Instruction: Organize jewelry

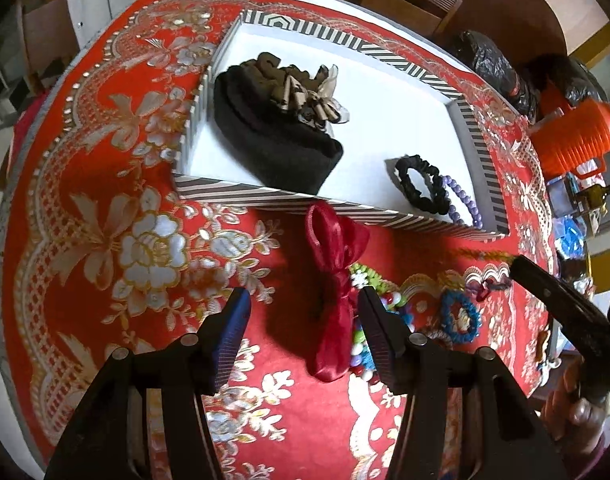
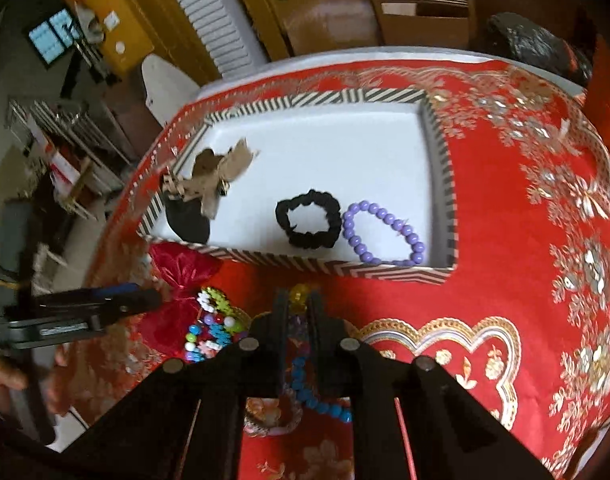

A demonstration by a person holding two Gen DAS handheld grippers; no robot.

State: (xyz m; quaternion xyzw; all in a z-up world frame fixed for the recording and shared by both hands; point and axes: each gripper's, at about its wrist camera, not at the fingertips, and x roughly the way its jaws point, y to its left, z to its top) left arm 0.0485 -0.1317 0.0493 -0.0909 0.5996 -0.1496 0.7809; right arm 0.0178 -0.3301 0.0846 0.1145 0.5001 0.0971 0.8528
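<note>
While the right gripper (image 2: 295, 312) pinches a beaded bracelet (image 2: 305, 384), jaws nearly shut on just a few beads, the dangling loop could snag or slip before clearing the striped tray's (image 2: 305, 266) near wall. To its left, the left gripper (image 1: 305, 304) hangs half-open, empty, straddling the red satin bow (image 1: 337, 276), which may slide away.
</note>
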